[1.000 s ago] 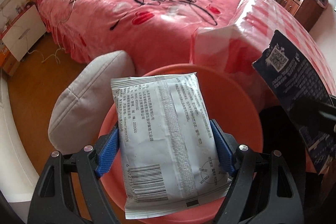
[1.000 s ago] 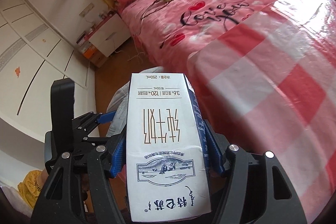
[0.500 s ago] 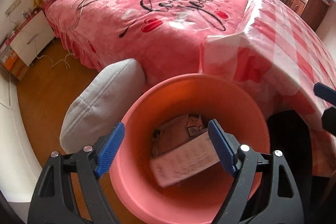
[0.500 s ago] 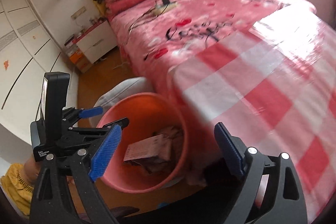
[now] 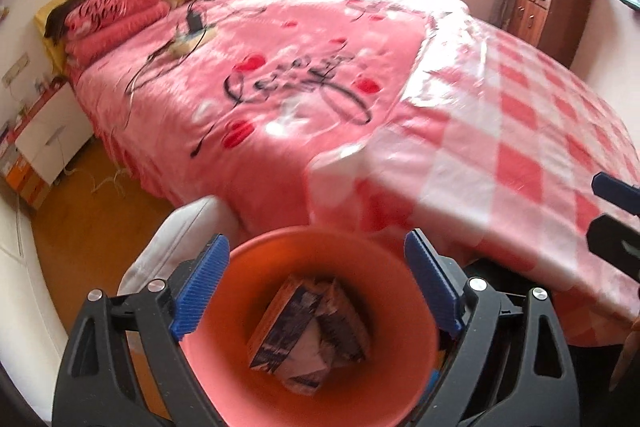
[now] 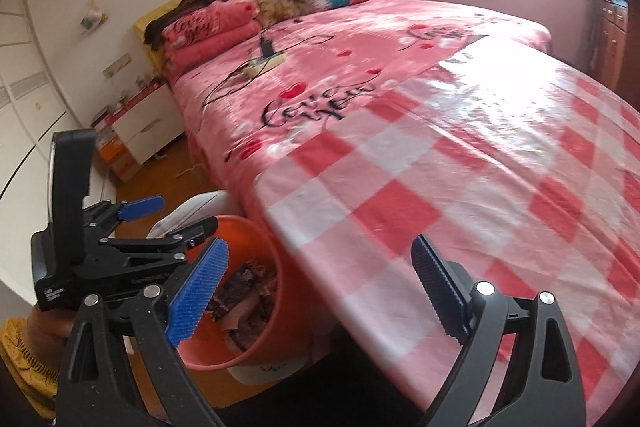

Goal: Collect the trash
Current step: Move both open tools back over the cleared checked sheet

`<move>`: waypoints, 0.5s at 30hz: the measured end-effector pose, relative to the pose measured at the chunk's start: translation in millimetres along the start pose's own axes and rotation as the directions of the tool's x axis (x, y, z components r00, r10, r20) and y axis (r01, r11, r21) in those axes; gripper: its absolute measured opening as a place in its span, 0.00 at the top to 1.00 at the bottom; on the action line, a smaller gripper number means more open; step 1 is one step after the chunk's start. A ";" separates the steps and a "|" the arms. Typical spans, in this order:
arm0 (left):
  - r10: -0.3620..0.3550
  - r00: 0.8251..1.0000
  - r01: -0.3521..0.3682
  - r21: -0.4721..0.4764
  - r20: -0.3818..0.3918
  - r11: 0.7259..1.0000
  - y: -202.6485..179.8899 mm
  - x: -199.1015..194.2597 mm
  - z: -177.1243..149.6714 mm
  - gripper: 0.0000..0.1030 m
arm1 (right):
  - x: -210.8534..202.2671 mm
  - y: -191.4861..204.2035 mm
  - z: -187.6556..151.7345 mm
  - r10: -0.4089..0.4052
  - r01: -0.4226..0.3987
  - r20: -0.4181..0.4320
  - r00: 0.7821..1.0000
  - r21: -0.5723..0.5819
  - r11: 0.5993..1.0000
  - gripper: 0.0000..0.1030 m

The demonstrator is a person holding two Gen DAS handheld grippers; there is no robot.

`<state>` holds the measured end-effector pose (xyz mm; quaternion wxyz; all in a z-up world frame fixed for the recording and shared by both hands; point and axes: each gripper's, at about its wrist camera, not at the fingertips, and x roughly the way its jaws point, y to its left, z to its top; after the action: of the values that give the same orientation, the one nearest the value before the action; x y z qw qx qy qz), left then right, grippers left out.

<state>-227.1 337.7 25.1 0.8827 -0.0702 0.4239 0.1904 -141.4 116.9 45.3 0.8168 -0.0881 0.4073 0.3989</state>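
— Two hand-held grippers are hanging over the foot of the bed, and we are seeing nothing between the jaws of either. The left hand-held gripper [image 5: 316, 283] is pointing down at the orange bin [image 5: 360, 379], its blue pads [image 5: 200, 287] standing far apart and widening further as we are looking.

— And the trash?

— We are finding it at the bottom of the bin: a dark printed carton [image 5: 288, 323] is leaning against a pale crumpled wrapper [image 5: 304, 363], both lying loose inside the wall and touching neither gripper.

— What is the right one doing?

— The right hand-held gripper [image 6: 320, 283] is facing across the red-and-white checked cloth [image 6: 460, 195], its jaws also opening wide with only the cloth and the bin showing between them. From that side we are seeing the bin [image 6: 256, 351] standing on the floor just beside the cloth's edge, with the left gripper [image 6: 168, 223] above its rim and a hand in a yellow sleeve [image 6: 24, 351] holding it.

— Anything else close by?

— A grey cushion [image 5: 176, 239] is sitting behind the bin, touching its far side. The pink bedspread [image 5: 280, 67] is carrying a power strip with dark cables [image 5: 188, 35].
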 end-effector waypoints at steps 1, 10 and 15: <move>-0.007 1.000 0.007 0.004 0.010 1.000 -4.0 -1.9 2.3 0.13 | -3.3 -5.0 -0.1 -0.012 0.012 0.009 1.000 0.009 1.000 0.10; -0.071 0.994 0.066 0.066 0.085 0.996 -46.7 -17.1 24.5 0.11 | -34.6 -40.5 -4.0 -0.086 0.079 0.087 0.993 0.081 0.994 0.10; -0.101 0.989 0.090 0.100 0.108 0.991 -69.7 -22.5 31.4 0.11 | -48.9 -57.2 -5.3 -0.120 0.107 0.115 0.986 0.115 0.988 0.10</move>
<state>-189.6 276.5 59.7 0.9156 -0.0375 0.3781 0.1313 -120.3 47.9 67.4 0.8651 -0.0422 0.3722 0.3336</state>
